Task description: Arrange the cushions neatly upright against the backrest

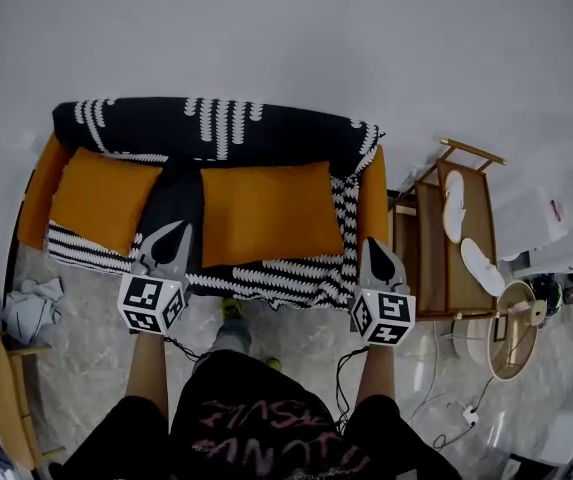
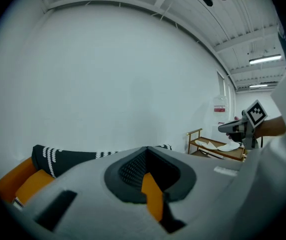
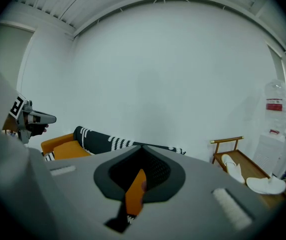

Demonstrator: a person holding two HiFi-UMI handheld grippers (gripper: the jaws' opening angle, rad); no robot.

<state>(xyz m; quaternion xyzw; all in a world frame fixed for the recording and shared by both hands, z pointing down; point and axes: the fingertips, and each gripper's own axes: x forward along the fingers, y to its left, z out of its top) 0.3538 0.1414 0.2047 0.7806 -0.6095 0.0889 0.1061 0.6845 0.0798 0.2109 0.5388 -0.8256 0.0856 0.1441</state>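
Left claw (image 1: 173,231): shut, jaws pressed together, grips nothing; hovers over the front edge of the sofa (image 1: 36,193) seat, tip just off the lower right corner of the left cushion (image 1: 101,201). Right claw (image 1: 375,245): same state, jaws together, empty; sits at the sofa's right front corner, just beside the orange right armrest (image 1: 373,193). Both claws well apart, roughly level with each other, marker cubes toward the person (image 1: 256,418). Left cushion: orange, on the left part of the seat near the sofa's left end, skewed, top edge slanting down toward the middle. Right cushion (image 1: 266,211): orange, mid-to-right of the seat, squared up, top edge against the backrest (image 1: 216,123). Between the two: a strip of the black-and-white patterned throw (image 1: 176,203), which also covers backrest and seat, striped hem hanging over the front. Can't tell from this steep angle whether either cushion stands upright or lies flat. Right of the sofa: wooden rack (image 1: 428,258) carrying white slippers (image 1: 453,205). Left of the sofa: crumpled white cloth (image 1: 31,308).
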